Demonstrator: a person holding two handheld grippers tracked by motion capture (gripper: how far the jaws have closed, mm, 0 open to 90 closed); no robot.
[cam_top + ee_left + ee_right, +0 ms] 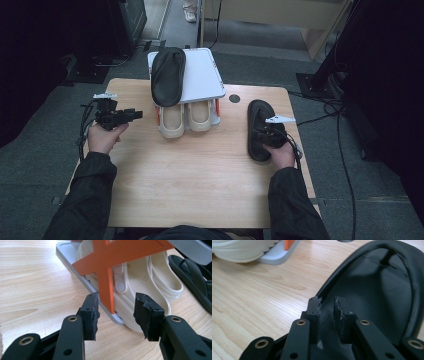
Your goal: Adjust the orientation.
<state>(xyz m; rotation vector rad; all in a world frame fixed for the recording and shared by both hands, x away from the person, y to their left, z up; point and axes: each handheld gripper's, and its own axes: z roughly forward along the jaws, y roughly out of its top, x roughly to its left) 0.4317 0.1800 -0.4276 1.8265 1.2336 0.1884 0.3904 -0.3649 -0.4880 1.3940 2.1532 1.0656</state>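
Inspection found the right gripper on the black rubber flip-flop sandal lying at the right side of the light wooden table, its long axis running away from the person. Its jaws stood narrowly apart astride the strap; whether they pinched it could not be told. The left gripper, jaws apart and empty, faced the grey two-tier shoe rack well to the left.

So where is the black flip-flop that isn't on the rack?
In the high view the black flip-flop lies flat on the table's right side, right of the shoe rack, with the right gripper over it.
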